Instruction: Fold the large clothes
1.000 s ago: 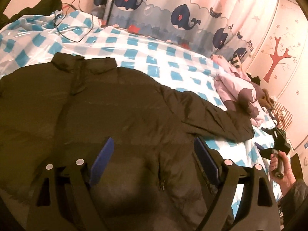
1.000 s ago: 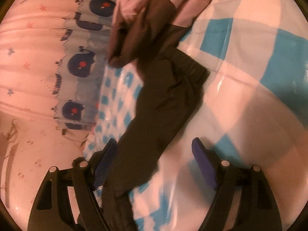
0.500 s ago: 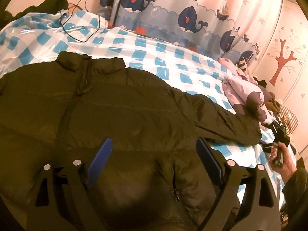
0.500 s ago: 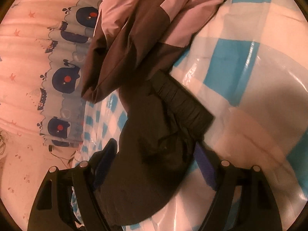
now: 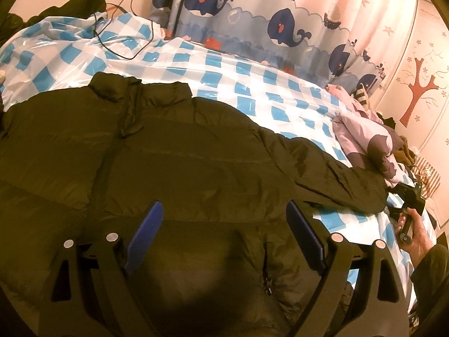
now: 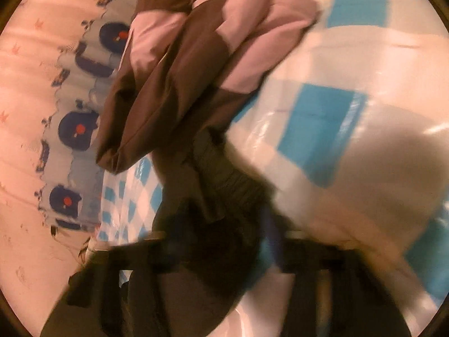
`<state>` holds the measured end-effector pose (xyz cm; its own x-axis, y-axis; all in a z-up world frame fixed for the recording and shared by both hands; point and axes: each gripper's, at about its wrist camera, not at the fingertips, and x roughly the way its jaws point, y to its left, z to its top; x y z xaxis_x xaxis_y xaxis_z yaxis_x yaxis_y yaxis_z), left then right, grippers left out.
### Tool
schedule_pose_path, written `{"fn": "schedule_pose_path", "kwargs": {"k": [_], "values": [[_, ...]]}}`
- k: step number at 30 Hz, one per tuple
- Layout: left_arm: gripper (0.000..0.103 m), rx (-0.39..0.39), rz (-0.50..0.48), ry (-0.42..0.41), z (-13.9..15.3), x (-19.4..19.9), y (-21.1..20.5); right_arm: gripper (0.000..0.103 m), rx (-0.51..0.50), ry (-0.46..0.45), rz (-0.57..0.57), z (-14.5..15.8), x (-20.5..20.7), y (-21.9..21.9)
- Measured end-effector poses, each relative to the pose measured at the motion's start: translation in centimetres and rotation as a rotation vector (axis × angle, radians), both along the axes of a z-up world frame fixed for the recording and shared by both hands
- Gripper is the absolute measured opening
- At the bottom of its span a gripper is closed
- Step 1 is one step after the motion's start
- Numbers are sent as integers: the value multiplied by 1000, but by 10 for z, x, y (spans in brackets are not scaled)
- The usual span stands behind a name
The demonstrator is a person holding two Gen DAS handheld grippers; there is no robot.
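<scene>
A large dark olive puffer jacket point(image 5: 179, 168) lies spread front-up on the blue-and-white checked bed cover point(image 5: 252, 84), collar at the far side. Its right sleeve point(image 5: 336, 179) stretches out to the right. My left gripper point(image 5: 221, 238) is open and empty, hovering above the jacket's lower front. My right gripper point(image 5: 407, 199) shows in the left wrist view at the sleeve's end. In the right wrist view, which is blurred, the sleeve cuff point(image 6: 224, 185) lies between the fingers of the right gripper point(image 6: 216, 241); whether they have closed on it is unclear.
A pink-and-brown garment point(image 5: 364, 129) is heaped at the right beside the sleeve end, also in the right wrist view point(image 6: 196, 56). A whale-print curtain point(image 5: 252, 22) hangs behind the bed. A black cable point(image 5: 123, 53) lies on the cover at the far left.
My right gripper has moved forward onto the sleeve cuff, which now sits between its fingers; its view has blurred. My left gripper has risen slightly above the jacket and stays open.
</scene>
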<state>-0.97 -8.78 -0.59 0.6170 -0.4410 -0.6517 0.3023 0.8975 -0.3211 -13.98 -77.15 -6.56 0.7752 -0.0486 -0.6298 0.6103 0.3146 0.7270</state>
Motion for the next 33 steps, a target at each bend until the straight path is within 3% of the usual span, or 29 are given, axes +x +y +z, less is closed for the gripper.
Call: {"fn": "schedule_pose_path", "kwargs": {"k": [4,8,10,11,12,13,15,18,20,21,22,26,33], "values": [[85,-3,13,0,-1,1,2,14,-96,-29,21,16,2,10],[85,-10,25,-7,1,0,5,13,-184,-149,1,42,-19,18],[85,-15,27,-7,1,1,6,14,-178,-159,9,43,-24,16],[85,-16,26,-2,0,1,6,17,-140,-152,16,37,-25,12],[85,-17,25,3,-1,1,6,26,-108,-146,12,32,-25,9],[85,-17,23,7,-2,1,5,40,-60,-131,1,22,-27,2],[85,-11,20,7,-3,2,5,55,-12,-103,-26,11,-27,-4],[85,-4,19,3,-3,2,4,55,20,-77,-27,-2,-24,-9],[85,-1,20,5,-4,2,3,50,-10,-60,3,0,-14,-7],[85,1,20,6,-4,2,3,25,-17,-56,16,0,-10,-6],[85,2,20,7,-5,2,3,19,-10,-68,32,1,-6,-5],[85,2,25,-2,-3,2,4,15,-98,-109,39,22,-5,6],[86,4,37,-17,1,0,8,14,-164,-207,42,66,-14,22]]}}
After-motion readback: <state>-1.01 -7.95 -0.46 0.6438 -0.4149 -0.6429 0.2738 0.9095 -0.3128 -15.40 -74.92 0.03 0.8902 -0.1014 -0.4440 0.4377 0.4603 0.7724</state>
